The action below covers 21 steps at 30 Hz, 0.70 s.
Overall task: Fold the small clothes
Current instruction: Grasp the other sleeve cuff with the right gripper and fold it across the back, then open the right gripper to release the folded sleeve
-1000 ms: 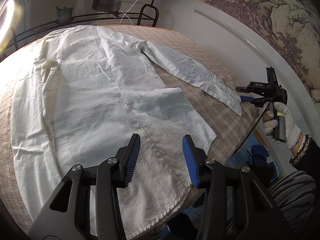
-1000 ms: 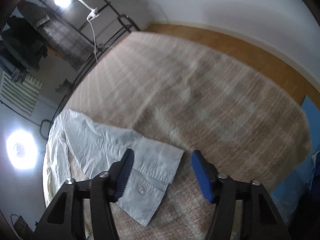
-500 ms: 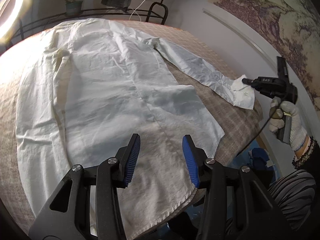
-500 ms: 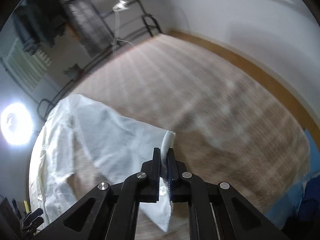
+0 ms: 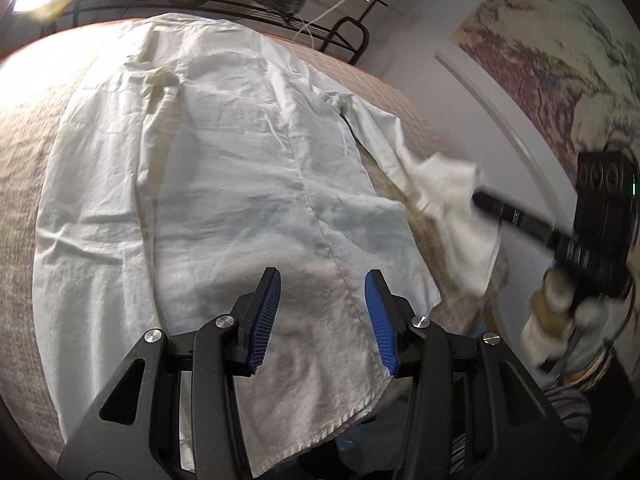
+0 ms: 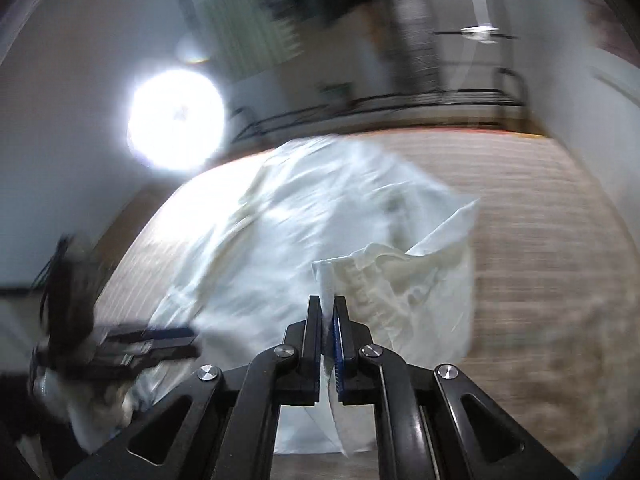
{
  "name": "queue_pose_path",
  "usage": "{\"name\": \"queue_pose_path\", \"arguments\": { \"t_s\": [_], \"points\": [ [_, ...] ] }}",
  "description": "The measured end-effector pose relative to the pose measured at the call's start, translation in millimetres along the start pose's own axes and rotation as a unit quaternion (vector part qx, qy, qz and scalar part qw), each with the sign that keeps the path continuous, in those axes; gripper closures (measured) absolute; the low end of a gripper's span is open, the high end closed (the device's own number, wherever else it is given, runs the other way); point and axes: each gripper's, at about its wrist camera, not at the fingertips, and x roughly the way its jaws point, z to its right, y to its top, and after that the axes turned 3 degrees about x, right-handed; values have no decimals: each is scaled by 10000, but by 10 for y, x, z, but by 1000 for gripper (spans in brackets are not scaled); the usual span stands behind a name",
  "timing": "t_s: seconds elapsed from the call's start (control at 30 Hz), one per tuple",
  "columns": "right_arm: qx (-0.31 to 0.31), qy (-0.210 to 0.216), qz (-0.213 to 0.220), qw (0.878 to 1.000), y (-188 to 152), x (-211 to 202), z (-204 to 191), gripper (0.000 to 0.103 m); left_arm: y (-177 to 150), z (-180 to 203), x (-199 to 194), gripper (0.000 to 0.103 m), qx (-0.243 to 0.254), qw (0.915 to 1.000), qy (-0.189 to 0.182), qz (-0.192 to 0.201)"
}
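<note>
Lying collar-away, shirt (image 5: 224,200) lengthwise

The right gripper (image 6: 329,312) has its fingers pressed together, the left gripper (image 5: 322,312) half spread, both angled downward.

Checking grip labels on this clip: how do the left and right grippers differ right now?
The left gripper is open with nothing between its pads; the right gripper is shut on the shirt cuff. The left hovers over the shirt's hem, the right lifts the sleeve. Both have blue pads.
</note>
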Motion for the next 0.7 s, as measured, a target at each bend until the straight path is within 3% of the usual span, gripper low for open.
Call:
{"name": "queue_pose_path", "arguments": {
  "t_s": [0.23, 0.3, 0.37, 0.47, 0.53, 0.6, 0.7],
  "points": [
    [-650, 1009, -774, 9898, -345, 350, -391, 100, 10, -23, 60, 58, -145, 9997, -183, -23],
    [-839, 976, -1056, 9860, -430, 428, -458, 86, 4, 25, 145, 58, -103, 9996, -247, -108],
    [-905, 986, -1174, 9840, -466, 431, -430, 75, -21, 76, 254, 47, -80, 9994, -261, -197],
    [-695, 1079, -1053, 9861, -392, 348, -252, 71, -71, 135, 426, 47, -91, 9987, -330, -370],
    [-518, 1047, -905, 9890, -272, 324, -121, 69, -102, 179, 525, 47, 30, 9989, -160, -430],
    [-310, 873, -735, 9930, -65, 313, 57, 65, -127, 209, 585, 47, 168, 9988, 95, -446],
    [63, 530, -529, 9972, 329, 421, 282, 62, -156, 212, 606, 47, 296, 9988, 160, -361]
  ]
}}
